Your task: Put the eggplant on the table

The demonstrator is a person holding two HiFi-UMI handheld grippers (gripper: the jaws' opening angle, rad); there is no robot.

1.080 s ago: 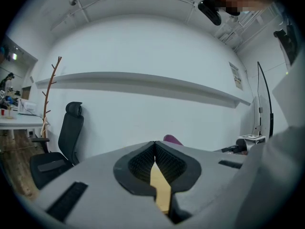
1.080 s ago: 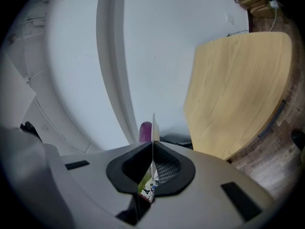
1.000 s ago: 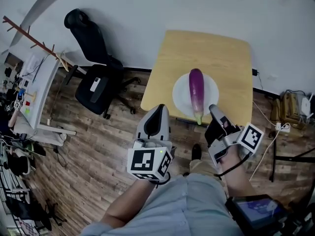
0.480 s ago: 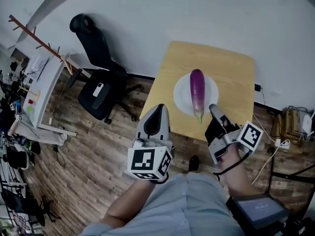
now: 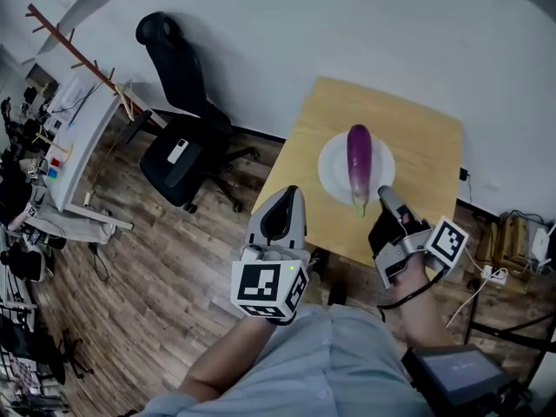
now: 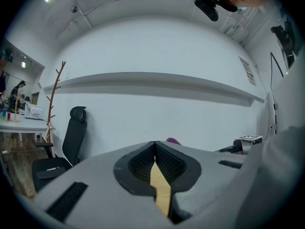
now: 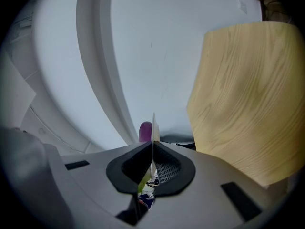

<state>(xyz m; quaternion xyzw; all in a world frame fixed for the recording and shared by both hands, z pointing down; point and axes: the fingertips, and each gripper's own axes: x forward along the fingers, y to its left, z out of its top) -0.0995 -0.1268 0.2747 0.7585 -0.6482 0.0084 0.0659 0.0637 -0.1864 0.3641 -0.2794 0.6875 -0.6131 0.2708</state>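
A purple eggplant with a green stem lies lengthwise on a white plate on the small wooden table. My left gripper is shut and empty, held over the floor at the table's near left edge. My right gripper is also shut and empty, its tips just short of the eggplant's stem end at the near edge of the table. In the left gripper view only the eggplant's top peeks over the shut jaws. In the right gripper view the eggplant shows straight past the closed tips.
A black office chair stands on the wood floor left of the table. Farther left are a white desk and a wooden coat rack. Cables and boxes lie at the right by the wall.
Both grippers have advanced with the person toward the table, and the right one now reaches its near edge. Both jaws stay shut. The eggplant has not moved on its plate.
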